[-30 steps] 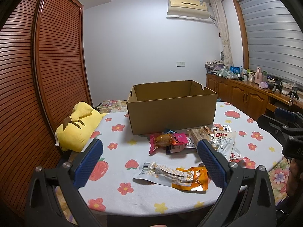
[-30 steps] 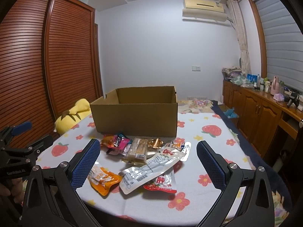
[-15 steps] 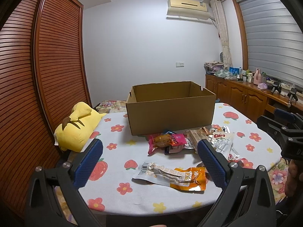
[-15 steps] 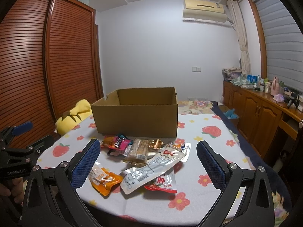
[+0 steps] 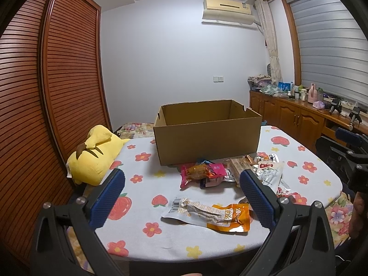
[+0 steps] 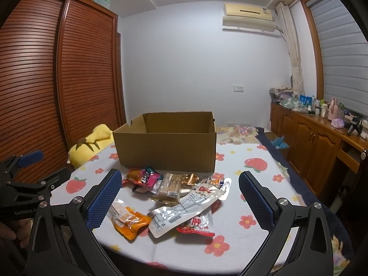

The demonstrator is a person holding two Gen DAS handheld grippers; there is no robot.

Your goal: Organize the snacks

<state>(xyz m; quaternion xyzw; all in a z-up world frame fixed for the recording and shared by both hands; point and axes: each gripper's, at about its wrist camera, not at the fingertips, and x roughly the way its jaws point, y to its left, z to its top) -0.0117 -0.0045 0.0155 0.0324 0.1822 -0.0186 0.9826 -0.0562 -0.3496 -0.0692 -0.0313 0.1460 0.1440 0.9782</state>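
An open brown cardboard box (image 5: 207,135) (image 6: 166,147) stands on the flowered tablecloth. Several snack packets lie in front of it: an orange-and-clear packet (image 5: 211,214) (image 6: 126,218) nearest the front edge, a pink packet (image 5: 200,172) (image 6: 143,178), a biscuit bar (image 6: 170,186) and a long silver pouch (image 6: 186,209) over a red-and-white packet (image 6: 199,225). My left gripper (image 5: 181,195) is open and empty, held above the table's front edge. My right gripper (image 6: 179,197) is open and empty, held above the packets.
A yellow plush toy (image 5: 96,158) (image 6: 92,145) lies at the table's left edge. A slatted wooden wardrobe (image 5: 46,92) stands on the left. Wooden cabinets (image 6: 310,147) with bottles stand on the right. The right gripper shows at the right of the left wrist view (image 5: 345,158).
Both grippers have shifted slightly; the box and packets look a little closer and lower in view. Both stay open and empty.
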